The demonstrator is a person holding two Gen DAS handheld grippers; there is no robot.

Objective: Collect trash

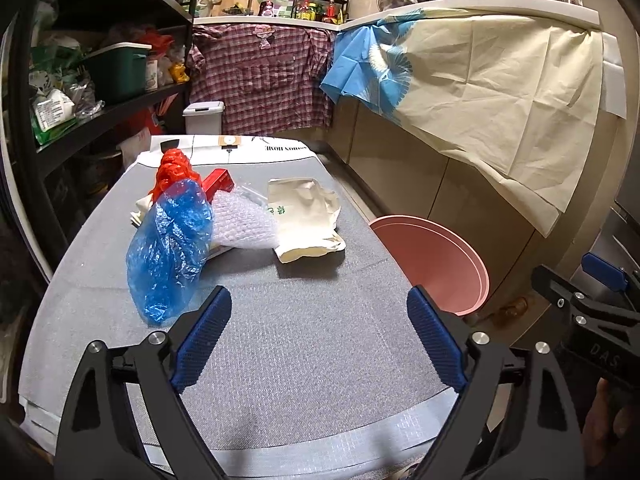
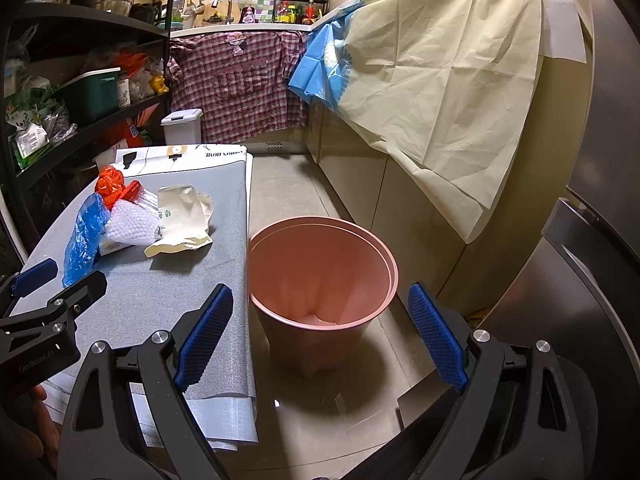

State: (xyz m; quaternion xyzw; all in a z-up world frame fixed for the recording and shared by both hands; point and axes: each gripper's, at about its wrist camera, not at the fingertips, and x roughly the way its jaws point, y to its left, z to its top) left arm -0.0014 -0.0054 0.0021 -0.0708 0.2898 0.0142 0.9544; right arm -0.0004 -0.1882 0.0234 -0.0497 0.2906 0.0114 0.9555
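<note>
A heap of trash lies on the grey table (image 1: pixel 280 340): a crumpled blue plastic bag (image 1: pixel 170 248), an orange-red bag (image 1: pixel 174 172), a red piece (image 1: pixel 218 184), bubble wrap (image 1: pixel 244 220) and a cream paper bag (image 1: pixel 306 220). My left gripper (image 1: pixel 320 320) stands open over bare table, short of the heap, nothing between its blue pads. A pink bin (image 2: pixel 320 276) stands on the floor right of the table. My right gripper (image 2: pixel 320 320) hangs open just in front of the bin's mouth, empty. The heap shows at left in the right wrist view, with the blue bag (image 2: pixel 82 240) nearest.
Black shelving (image 1: pixel 100 100) packed with goods runs along the left. A small white lidded bin (image 1: pixel 202 118) stands behind the table. Cloths (image 1: pixel 480 92) drape the counter on the right. A dark appliance front (image 2: pixel 580 280) stands at far right.
</note>
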